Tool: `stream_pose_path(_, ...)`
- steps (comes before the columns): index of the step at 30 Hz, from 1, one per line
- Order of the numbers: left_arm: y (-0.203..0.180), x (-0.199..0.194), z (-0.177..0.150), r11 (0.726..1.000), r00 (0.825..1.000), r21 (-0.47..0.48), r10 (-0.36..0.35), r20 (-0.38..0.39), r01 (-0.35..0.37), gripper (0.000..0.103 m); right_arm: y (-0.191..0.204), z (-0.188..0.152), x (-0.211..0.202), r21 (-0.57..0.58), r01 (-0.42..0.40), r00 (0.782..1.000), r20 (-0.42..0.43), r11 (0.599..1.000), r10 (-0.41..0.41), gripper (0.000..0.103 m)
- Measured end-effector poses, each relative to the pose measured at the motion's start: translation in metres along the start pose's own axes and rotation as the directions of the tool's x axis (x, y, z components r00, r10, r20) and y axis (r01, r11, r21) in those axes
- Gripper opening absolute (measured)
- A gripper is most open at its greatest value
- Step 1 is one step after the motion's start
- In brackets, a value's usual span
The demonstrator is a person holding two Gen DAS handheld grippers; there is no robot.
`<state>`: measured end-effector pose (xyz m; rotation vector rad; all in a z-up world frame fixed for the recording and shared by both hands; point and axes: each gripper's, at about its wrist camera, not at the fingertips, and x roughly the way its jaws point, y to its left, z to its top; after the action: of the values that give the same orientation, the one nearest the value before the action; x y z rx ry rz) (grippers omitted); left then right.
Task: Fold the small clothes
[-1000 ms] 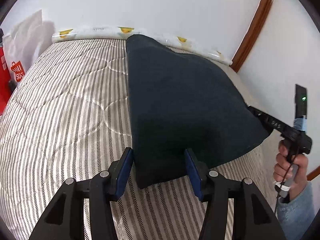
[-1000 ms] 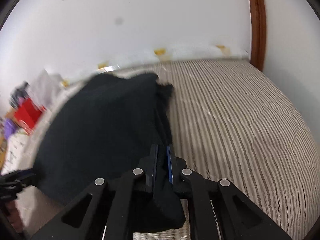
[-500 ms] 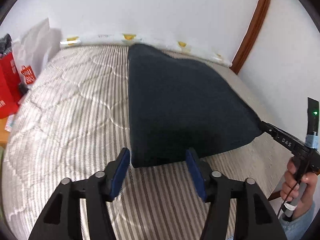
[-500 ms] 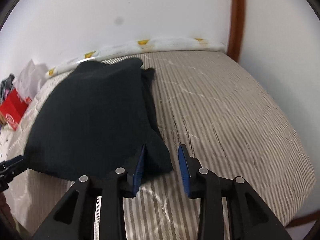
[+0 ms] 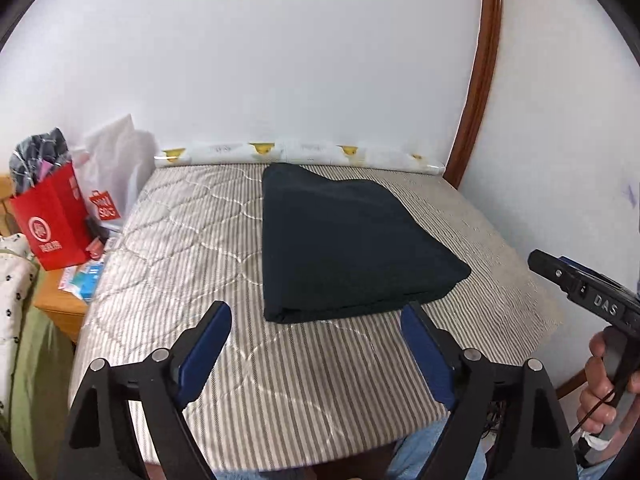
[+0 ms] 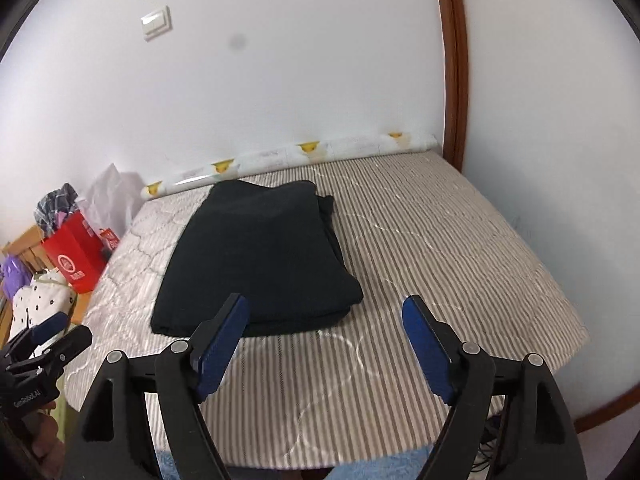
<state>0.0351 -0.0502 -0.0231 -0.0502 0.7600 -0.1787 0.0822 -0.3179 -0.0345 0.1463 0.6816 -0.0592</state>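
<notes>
Left wrist view: our left gripper [image 5: 316, 322] hangs clear above the striped mattress [image 5: 168, 248], jaws opening, nothing between them. Our right gripper [image 6: 326, 318] likewise. The folded dark garment [image 5: 344, 240] lies flat mid-mattress.

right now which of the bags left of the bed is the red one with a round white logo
The red paper bag standing nearest the wooden side table's edge; the crinkly white plastic bag behind it is pale, with only a small red tag.

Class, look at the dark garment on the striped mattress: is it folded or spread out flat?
Folded. The dark garment lies as a compact stack on the striped mattress, with layered edges showing along its near and right sides.
</notes>
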Motion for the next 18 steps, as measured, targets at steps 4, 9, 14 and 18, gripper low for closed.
stream_pose_path(4,-0.003,-0.015,-0.004,1.000,1.000,0.004,0.008,-0.003,-0.007,0.090,0.011,-0.009,-0.027,-0.055,0.045,0.999,0.020,0.997,-0.044,0.101)
stream_pose_path(9,-0.003,-0.026,-0.008,1.000,1.000,-0.007,0.009,0.008,-0.009,0.090,0.013,-0.015,-0.044,-0.075,0.076,0.997,0.026,0.994,-0.074,0.102)
stream_pose_path(14,-0.007,-0.032,-0.009,1.000,1.000,0.005,0.023,0.004,-0.023,0.090,0.013,-0.022,-0.054,-0.062,0.064,0.998,0.029,0.996,-0.062,0.102)
stream_pose_path(18,-0.010,-0.037,-0.009,1.000,1.000,0.014,0.025,0.014,-0.025,0.090,0.014,-0.025,-0.056,-0.058,0.062,0.998,0.026,0.996,-0.061,0.102)
